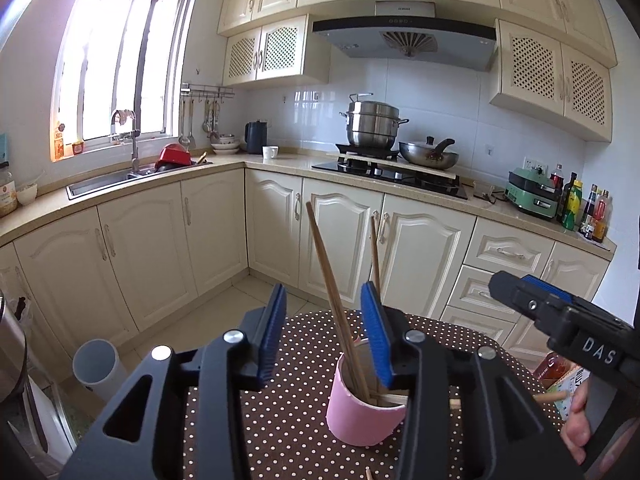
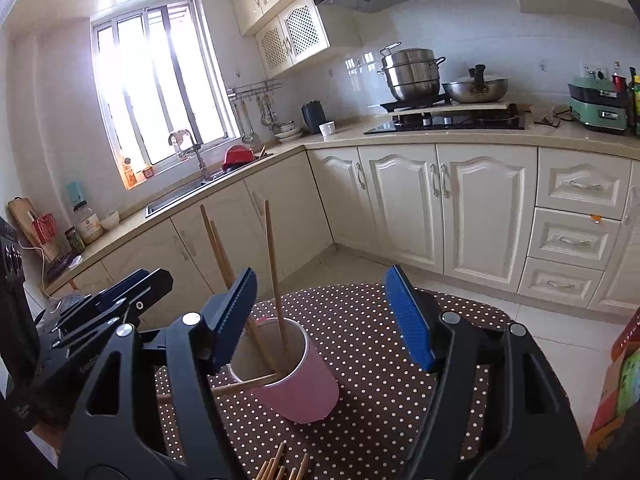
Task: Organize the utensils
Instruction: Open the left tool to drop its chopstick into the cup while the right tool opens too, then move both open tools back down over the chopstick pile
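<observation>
A pink cup [image 1: 366, 412] [image 2: 308, 388] stands on the brown polka-dot table [image 1: 280, 420] [image 2: 380, 360]. Several wooden chopsticks [image 1: 330, 276] [image 2: 274, 272] stand upright in it, and one more chopstick [image 2: 244, 386] lies tilted across its rim. My left gripper [image 1: 324, 336] hovers just before the cup, open; one standing chopstick shows between its blue pads, untouched. My right gripper [image 2: 322, 320] is open wide above the cup, with nothing gripped. Each gripper shows in the other's view: the right gripper [image 1: 516, 284] to the right, the left gripper [image 2: 132, 280] to the left.
Loose chopsticks [image 2: 280, 468] lie on the table's near edge. Colourful packages [image 2: 624, 380] stand at the table's right side. A hand [image 1: 576, 432] holds the right gripper. A white cylinder [image 1: 96, 368] stands on the floor to the left, with cream cabinets [image 1: 340, 236] beyond.
</observation>
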A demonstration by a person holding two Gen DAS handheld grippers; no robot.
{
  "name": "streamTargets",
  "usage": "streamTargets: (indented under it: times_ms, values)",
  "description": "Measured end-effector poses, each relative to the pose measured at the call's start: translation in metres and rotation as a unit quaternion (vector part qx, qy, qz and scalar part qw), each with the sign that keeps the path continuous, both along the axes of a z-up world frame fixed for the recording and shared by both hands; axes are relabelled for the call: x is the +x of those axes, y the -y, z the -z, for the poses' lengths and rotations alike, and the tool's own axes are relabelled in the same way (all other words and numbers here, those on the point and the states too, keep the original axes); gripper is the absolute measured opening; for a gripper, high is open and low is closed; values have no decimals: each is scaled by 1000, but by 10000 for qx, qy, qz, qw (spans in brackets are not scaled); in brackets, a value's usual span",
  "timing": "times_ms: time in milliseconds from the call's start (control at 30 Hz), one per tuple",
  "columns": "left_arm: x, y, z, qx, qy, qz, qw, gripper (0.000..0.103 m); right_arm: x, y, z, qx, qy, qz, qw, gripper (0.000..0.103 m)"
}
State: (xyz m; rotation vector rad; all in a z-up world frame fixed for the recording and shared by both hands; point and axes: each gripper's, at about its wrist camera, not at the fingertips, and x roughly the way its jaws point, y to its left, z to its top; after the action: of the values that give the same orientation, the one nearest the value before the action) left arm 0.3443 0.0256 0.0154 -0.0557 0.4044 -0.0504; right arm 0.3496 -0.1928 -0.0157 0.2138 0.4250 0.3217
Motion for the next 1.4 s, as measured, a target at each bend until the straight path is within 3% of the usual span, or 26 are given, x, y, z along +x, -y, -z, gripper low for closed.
streamTargets:
  times_ms: [333, 667, 900, 1400]
  values:
    - [-66, -8, -19, -114, 131, -84, 9998, 48, -58, 4, -22, -243, 110, 264, 9993, 78]
    - [-128, 1, -17, 153, 136, 95, 9997, 57, -114, 1, -20, -437, 48, 279, 9986, 87]
    - [-152, 7, 3, 289, -201, 189, 9992, 60, -133, -8, 5, -643, -297, 195, 9973, 87]
    - [-151, 0, 87, 383, -1218, 300, 9914, 60, -138, -24, 110, -1272, -1524, 121, 9800, 87]
